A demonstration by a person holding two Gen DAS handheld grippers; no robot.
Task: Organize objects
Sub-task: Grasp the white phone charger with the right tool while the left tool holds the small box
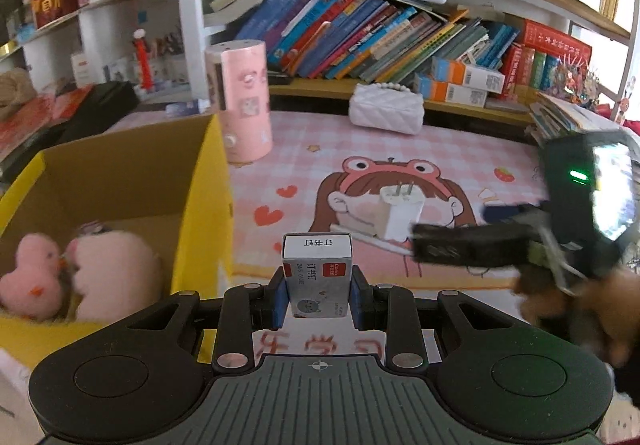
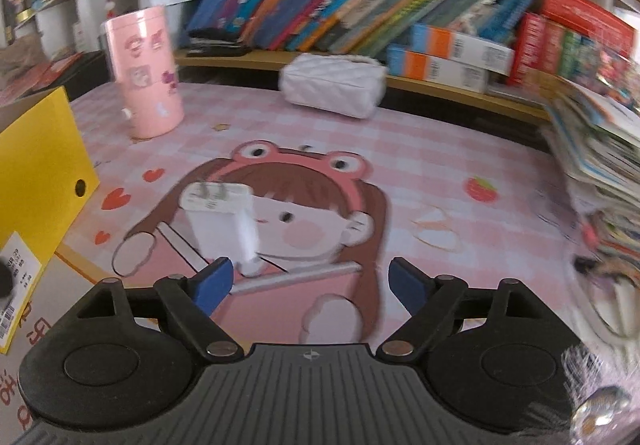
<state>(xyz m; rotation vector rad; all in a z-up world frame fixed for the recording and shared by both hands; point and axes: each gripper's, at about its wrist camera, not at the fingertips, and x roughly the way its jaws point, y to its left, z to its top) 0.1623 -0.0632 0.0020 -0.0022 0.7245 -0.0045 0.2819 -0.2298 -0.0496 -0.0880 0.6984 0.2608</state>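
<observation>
Clamped between the blue pads of the left claw (image 1: 319,295) is a small grey staple box (image 1: 317,277), standing upright with its white end face turned up, held above the front edge of the bench (image 1: 460,149). That bench, covered by a pink checked mat with a cartoon girl in a frog headband, carries everything else. At its left edge stands a yellow cardboard box (image 1: 200,205), open at the top, with pink plush toys (image 1: 80,277) lying inside on its floor. Along the back edge runs a shelf of leaning books (image 1: 360,37). A stack of magazines (image 2: 596,153) sits at the right edge. Near the back left corner, just beside the yellow box, a pink cylinder (image 1: 244,101) stands upright. A white quilted bag (image 1: 386,109) lies at the back edge, about the middle. On the girl's face in the middle of the mat stands a white plug adapter (image 2: 222,221), prongs up. The right claw (image 2: 310,281) hangs just in front of the adapter with its blue pads wide apart and nothing between them; its left pad is close to the adapter's base, though blur hides whether they touch.
</observation>
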